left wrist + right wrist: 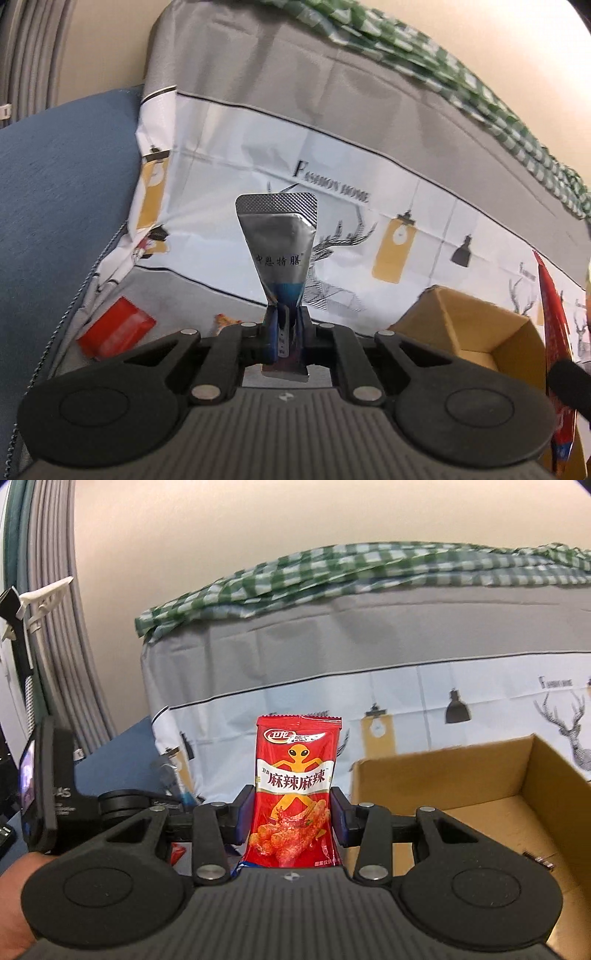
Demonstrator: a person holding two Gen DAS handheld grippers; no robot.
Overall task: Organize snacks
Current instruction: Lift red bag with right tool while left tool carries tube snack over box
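Observation:
My left gripper (284,325) is shut on the lower end of a silver sachet (279,240) with a blue band, which stands upright above the pads. My right gripper (295,819) is shut on a red spicy-snack packet (295,786) with an orange figure, also held upright. An open cardboard box (480,775) sits just to the right of that packet; in the left wrist view the box (476,325) is at the lower right. Another red packet (116,328) lies on the printed cloth at the lower left. The held red packet (554,332) shows edge-on at the right.
A white cloth printed with deer and lamps (369,236) hangs behind the work surface, with grey fabric (295,74) above it and a green checked cloth (332,572) on top. A blue cushion (55,192) lies to the left. A small dark object (539,860) rests inside the box.

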